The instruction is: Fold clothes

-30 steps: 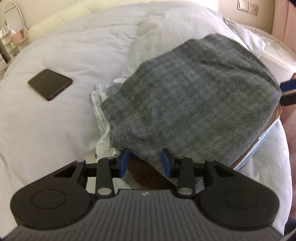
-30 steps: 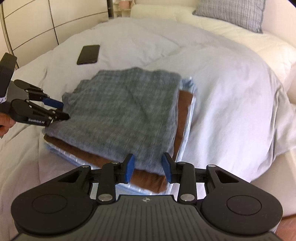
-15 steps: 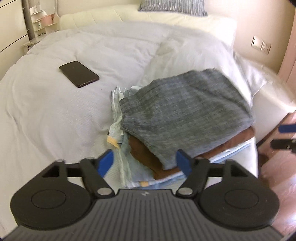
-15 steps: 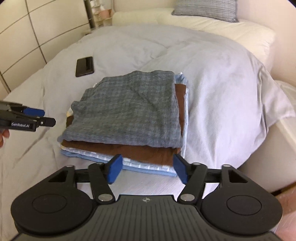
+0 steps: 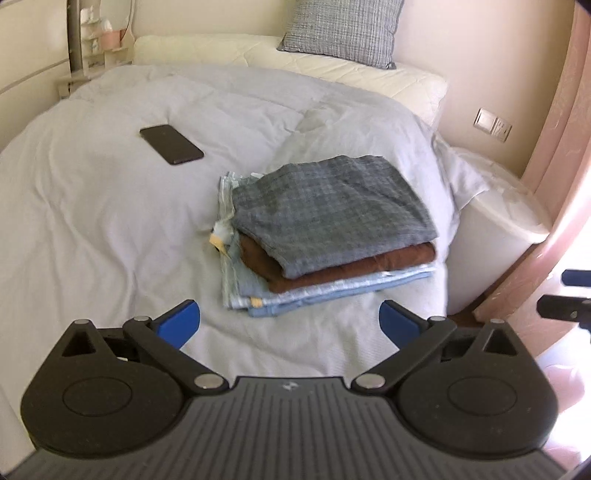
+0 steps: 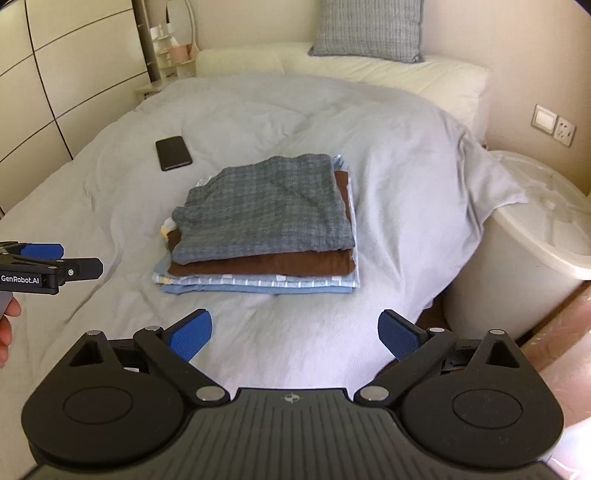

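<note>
A folded grey checked garment point(image 5: 328, 210) point(image 6: 266, 214) tops a stack on the bed, over a brown garment point(image 5: 354, 264) point(image 6: 266, 264) and light blue striped clothes point(image 5: 332, 291) point(image 6: 258, 284). My left gripper point(image 5: 290, 323) hangs open, back from the stack's near left corner, nothing between its blue pads. My right gripper point(image 6: 295, 332) is open too, held short of the stack's front edge. In the right wrist view the left gripper's fingertips point(image 6: 79, 268) show at the far left, with a hand below them. In the left wrist view the right gripper's fingertips point(image 5: 565, 291) show at the right edge.
The pale duvet point(image 5: 110, 229) point(image 6: 399, 155) covers the bed. A black phone point(image 5: 171, 144) point(image 6: 173, 152) lies on it beyond the stack to the left. A grey pillow point(image 6: 365, 29) leans at the headboard. A white tub point(image 6: 532, 240) stands beside the bed on the right.
Both grippers let go of the grey garment, opened wide and pulled back from the stack. The grey garment now lies flat on top of the pile.
</note>
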Tool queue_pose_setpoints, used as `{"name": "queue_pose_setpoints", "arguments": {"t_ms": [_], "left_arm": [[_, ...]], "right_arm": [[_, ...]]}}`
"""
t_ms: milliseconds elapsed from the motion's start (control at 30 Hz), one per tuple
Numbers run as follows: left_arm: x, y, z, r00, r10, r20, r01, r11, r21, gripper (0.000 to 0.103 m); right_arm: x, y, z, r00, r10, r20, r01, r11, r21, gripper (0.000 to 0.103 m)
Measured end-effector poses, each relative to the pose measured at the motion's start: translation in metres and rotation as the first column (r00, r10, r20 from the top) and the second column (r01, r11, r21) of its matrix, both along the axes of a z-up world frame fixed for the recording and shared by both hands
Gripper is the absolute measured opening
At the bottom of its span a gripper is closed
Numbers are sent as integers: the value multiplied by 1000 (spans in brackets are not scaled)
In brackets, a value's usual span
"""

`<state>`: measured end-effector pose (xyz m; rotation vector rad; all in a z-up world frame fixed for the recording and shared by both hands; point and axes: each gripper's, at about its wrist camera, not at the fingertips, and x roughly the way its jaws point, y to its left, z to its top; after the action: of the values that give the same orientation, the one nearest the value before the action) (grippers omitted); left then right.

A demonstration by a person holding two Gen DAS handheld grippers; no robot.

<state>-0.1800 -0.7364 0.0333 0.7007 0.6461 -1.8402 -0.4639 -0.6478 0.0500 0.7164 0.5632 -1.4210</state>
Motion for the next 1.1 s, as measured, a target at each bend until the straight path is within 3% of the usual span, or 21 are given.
{"name": "queue_pose_setpoints", "arguments": {"t_ms": [167, 333, 500, 700, 867, 1100], "left_arm": [[1, 28, -9, 1000, -2, 6, 2, 999, 32, 102], [-8, 47, -31, 1000, -7, 14, 6, 999, 37, 102], [-28, 50, -73, 999, 21, 43, -20, 1000, -24, 102], [-41, 42, -118, 992, 127, 0, -127, 988, -87, 102], [-43, 50, -131, 985, 169, -14, -169, 970, -176, 102], [-41, 94, -130, 971, 240, -1, -232, 939, -255, 102]], "right_arm": [[-9, 21, 2, 999, -27, 19, 26, 999, 22, 100], [-20, 27, -22, 999, -31, 39, 30, 999, 12, 100], [-32, 32, -48, 998, -31, 58, 31, 1000, -1, 100], [-27, 19, -93, 998, 32, 57, -28, 998, -64, 100], [-16, 4, -130, 997, 76, 34, -71, 989, -130, 101], [2, 17, -144, 992, 125, 12, -118, 960, -253, 101]]}}
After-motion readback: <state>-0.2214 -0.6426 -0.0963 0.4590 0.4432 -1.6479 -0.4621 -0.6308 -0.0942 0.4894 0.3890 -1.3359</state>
